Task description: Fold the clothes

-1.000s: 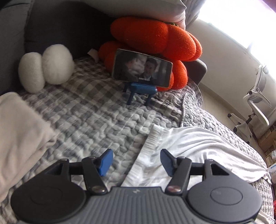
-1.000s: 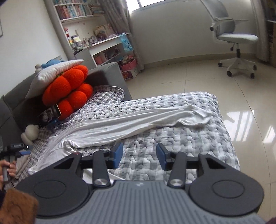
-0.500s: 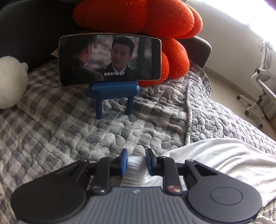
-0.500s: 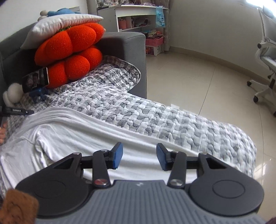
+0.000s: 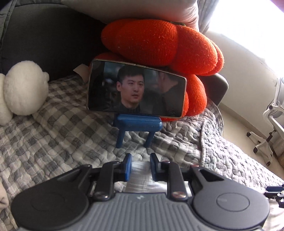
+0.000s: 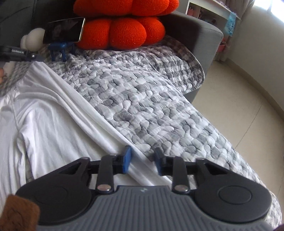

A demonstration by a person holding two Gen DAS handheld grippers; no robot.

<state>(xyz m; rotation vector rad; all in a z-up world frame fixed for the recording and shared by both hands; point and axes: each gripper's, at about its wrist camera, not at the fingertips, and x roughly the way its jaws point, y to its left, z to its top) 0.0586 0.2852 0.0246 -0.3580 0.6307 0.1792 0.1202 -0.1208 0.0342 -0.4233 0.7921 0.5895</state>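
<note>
The white garment (image 6: 53, 128) lies spread along the near side of a sofa covered by a grey-and-white checked quilt (image 6: 150, 99), its long folded edge running diagonally from the upper left down toward the right gripper (image 6: 142, 161). That gripper sits low over this edge with its blue fingers (image 6: 127, 160) narrowly apart, the white cloth lying between and under them; whether they actually pinch it cannot be told. In the left wrist view, the left gripper (image 5: 140, 166) has its blue pads (image 5: 128, 167) drawn close together with a strip of the white cloth (image 5: 140, 170) in the gap; it appears to be held there, though the contact itself is hard to see. In the right wrist view the left gripper (image 6: 21, 55) shows as a dark bar at the garment's upper left end. Just beyond the left gripper on the quilt stands a small blue stand (image 5: 137, 127) carrying a phone (image 5: 136, 90) on its side, its screen lit with a video. Behind the phone, touching it, is a plump orange cushion (image 5: 159, 40), with a pale pillow (image 5: 133, 8) resting on top. A white plush toy (image 5: 23, 88) sits on the quilt to the left, against the dark grey sofa back (image 5: 44, 44). A white office chair (image 5: 273, 120) stands on the pale floor (image 6: 248, 99) to the right.
</note>
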